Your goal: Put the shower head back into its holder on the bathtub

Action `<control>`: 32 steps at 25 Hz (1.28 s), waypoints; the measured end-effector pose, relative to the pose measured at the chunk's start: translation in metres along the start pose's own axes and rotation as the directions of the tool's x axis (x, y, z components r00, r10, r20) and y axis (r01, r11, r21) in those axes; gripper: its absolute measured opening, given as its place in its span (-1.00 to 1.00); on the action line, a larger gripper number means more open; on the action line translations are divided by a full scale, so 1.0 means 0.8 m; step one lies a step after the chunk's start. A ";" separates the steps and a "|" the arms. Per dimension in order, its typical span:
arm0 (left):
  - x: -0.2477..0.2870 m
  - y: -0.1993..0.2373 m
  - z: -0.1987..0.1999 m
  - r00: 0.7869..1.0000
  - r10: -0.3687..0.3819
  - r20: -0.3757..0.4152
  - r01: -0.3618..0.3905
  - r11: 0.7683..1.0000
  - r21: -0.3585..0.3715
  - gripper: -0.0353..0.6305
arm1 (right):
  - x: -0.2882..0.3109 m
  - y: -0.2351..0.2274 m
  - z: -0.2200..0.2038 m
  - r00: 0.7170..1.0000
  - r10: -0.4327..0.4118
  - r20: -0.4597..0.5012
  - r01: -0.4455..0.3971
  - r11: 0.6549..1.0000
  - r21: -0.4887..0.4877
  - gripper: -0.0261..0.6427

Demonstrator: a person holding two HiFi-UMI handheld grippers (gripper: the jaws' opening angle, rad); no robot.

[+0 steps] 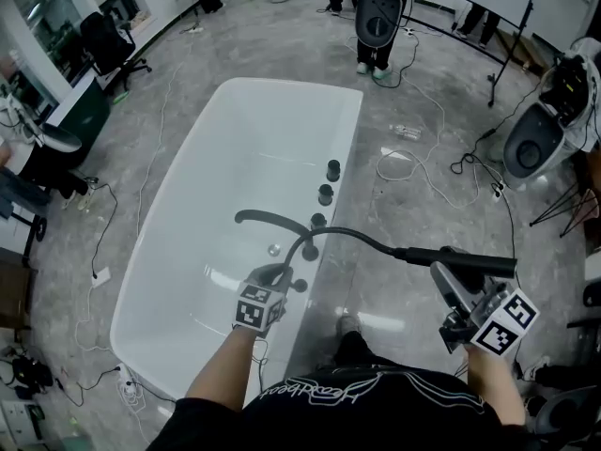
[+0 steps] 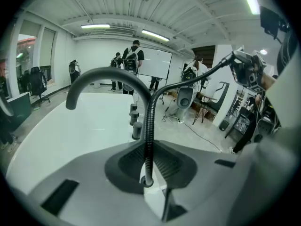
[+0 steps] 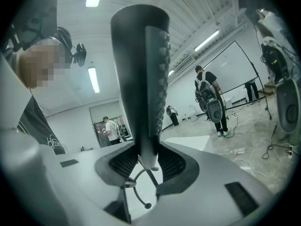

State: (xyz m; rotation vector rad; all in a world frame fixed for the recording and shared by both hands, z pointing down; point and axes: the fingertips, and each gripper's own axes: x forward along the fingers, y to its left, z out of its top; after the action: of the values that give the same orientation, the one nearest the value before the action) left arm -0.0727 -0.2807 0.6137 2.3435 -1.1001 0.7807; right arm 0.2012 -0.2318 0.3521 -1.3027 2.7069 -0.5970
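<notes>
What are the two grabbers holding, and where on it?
The right gripper holds the shower head by its handle's lower end, near the hose. The left gripper pinches the hose low down by the bathtub rim.

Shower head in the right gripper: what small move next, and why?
Probably swing the black shower head, clamped level in the right gripper, toward the white bathtub rim: it hangs out over the floor, while the left gripper grips the black ribbed hose there.

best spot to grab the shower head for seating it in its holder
Probably the shower head midway along its straight body, jaws across its narrow width from the side, as the right gripper has it, leaving the hose end free to lead.
</notes>
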 end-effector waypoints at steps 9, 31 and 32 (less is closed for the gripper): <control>0.036 -0.003 -0.048 0.994 -0.029 -0.107 0.030 0.999 0.015 -0.74 | 0.020 0.011 0.004 0.998 0.068 -0.004 -0.068 0.998 -0.018 -0.52; 0.056 -0.029 -0.107 0.970 -0.108 -0.218 0.097 0.994 -0.057 -0.73 | 0.074 0.045 0.014 0.980 0.197 -0.042 -0.199 0.978 -0.058 -0.52; 0.053 -0.026 -0.108 0.972 -0.104 -0.211 0.093 0.994 -0.060 -0.73 | 0.080 0.050 0.008 0.977 0.206 -0.054 -0.209 0.976 -0.057 -0.52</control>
State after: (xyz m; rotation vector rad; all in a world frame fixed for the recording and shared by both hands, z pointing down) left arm -0.0600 -0.2406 0.7027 2.1946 -0.8947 0.9320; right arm 0.1326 -0.2598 0.3369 -1.0103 2.8731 -0.5315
